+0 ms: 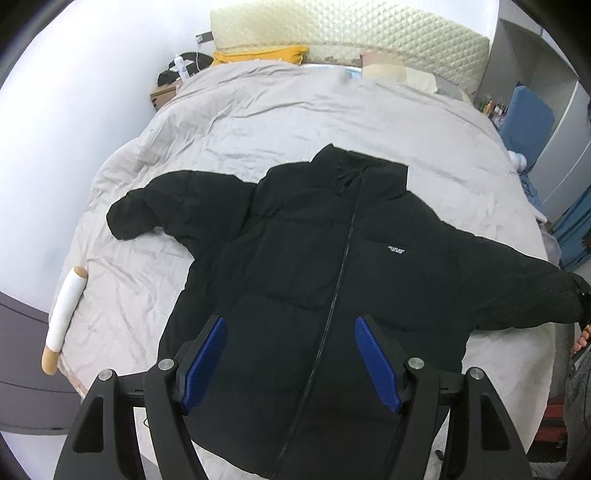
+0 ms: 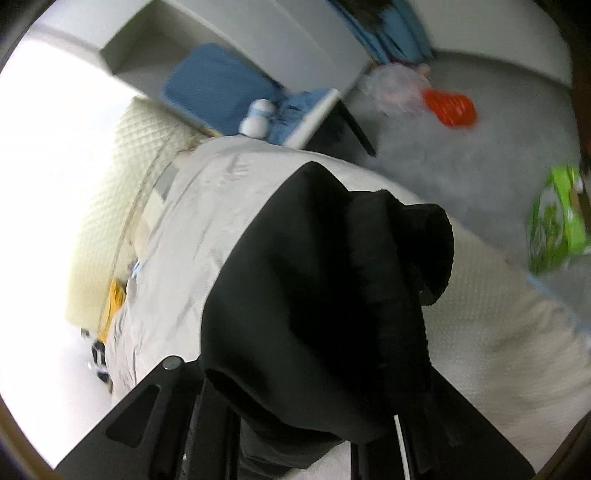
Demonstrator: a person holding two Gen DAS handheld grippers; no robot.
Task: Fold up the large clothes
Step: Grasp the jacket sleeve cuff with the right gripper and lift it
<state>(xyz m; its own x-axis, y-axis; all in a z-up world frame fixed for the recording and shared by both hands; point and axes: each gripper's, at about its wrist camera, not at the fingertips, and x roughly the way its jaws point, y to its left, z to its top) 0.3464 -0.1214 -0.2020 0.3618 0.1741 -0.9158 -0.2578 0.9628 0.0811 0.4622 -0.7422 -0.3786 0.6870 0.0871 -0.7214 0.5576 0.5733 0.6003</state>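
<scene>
Black puffer jacket (image 1: 314, 258) with a front zip lies spread face-up on the pale grey quilted bed cover (image 1: 229, 122), collar toward the far end, and I see my left gripper (image 1: 291, 354) hanging above its near hem with the jaws spread wide, the blue ribbed pads (image 1: 207, 358) clear of the fabric and nothing between them. The zip line runs up between the two pads toward the collar. One sleeve bends out to the left with its cuff resting on the cover; the other stretches to the right edge of the bed.

On the right wrist view the black sleeve fabric (image 2: 325, 295) is draped over my right gripper (image 2: 317, 424) and hides the fingertips, so I cannot tell how those jaws stand. The sleeve cuff hangs just past the bed's right side, above the grey floor (image 2: 461, 166).

Further out, a white roll with tan wooden ends (image 1: 64, 317) sits at the near left edge of the bed. A cream quilted headboard (image 1: 351, 33) stands at the far end, with a yellow cloth (image 1: 258, 55) just beside it. On the floor lie an orange object (image 2: 448, 107) and a green printed bag (image 2: 554, 221), both blurred.
</scene>
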